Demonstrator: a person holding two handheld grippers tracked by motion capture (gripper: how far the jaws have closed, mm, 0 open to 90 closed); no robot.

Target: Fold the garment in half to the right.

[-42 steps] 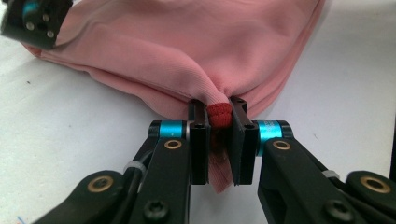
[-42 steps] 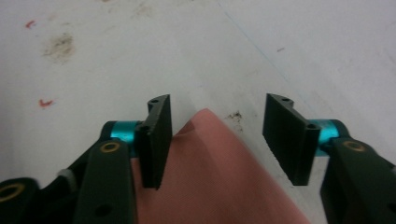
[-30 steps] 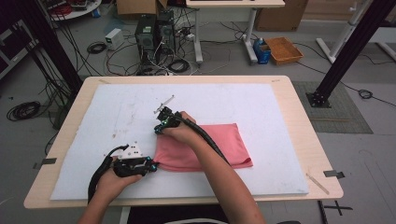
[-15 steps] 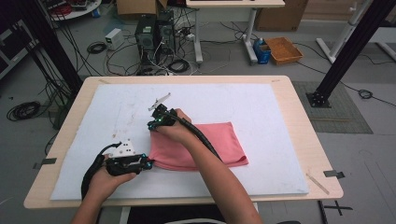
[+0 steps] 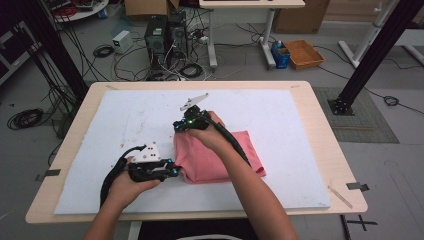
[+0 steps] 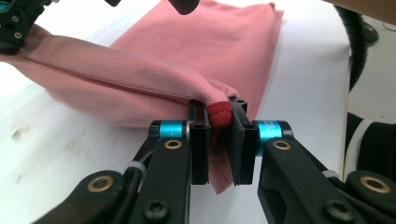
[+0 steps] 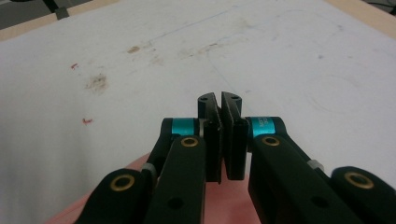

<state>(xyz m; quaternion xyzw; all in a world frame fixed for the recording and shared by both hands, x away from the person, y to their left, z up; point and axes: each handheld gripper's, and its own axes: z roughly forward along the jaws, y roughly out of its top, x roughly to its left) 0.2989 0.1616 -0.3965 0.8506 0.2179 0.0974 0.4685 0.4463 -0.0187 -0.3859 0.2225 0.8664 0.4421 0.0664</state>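
No legible text, label, brand, number or sign on anything in view.

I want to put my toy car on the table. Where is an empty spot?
The white mat is bare right of the pink cloth, and along its far edge. It is crowded in the middle left, where the left gripper and right gripper pinch the cloth's edge.
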